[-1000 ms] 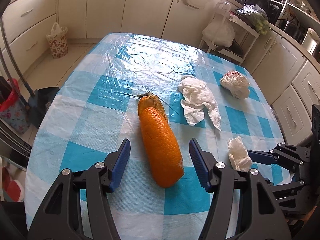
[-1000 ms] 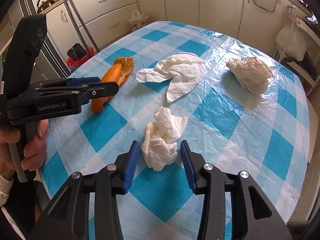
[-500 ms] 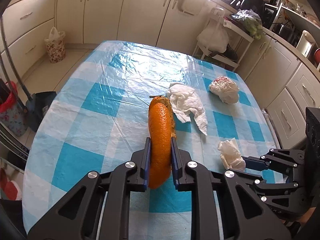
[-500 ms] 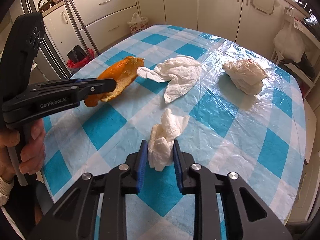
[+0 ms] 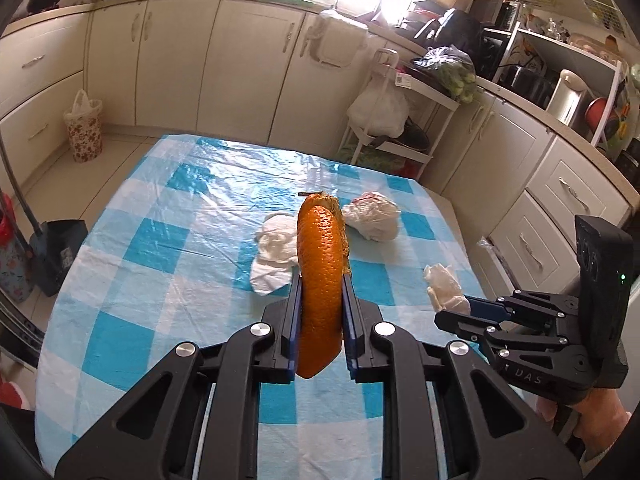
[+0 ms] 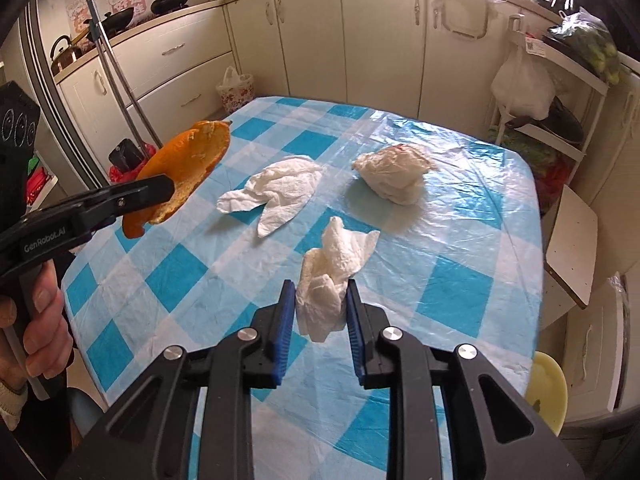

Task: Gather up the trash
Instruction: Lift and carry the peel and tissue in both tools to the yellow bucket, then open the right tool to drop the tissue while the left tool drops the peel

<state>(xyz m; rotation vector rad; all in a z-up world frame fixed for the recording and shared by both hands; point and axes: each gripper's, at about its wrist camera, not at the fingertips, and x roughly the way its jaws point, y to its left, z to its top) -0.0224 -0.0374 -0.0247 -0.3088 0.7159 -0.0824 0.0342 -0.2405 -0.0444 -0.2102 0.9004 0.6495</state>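
two grippers clamped, orange peel (image 5: 321, 276), crumpled tissue (image 6: 330, 280)

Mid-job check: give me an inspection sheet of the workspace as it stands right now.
Surface: table under a blue-and-white checked plastic cloth.
Job's things: orange peel lifted clear of the cloth; small crumpled tissue also raised; unfolded paper towel and crumpled white wad lie on the cloth.
Clutter: nothing seen beyond the trash.
Grippers: left gripper shut on the orange peel; right gripper shut on the small crumpled tissue.
Cables: nothing seen.
Surroundings: cream kitchen cabinets; floral bag on the floor; yellow bowl beside the table; a hand grips the left handle.
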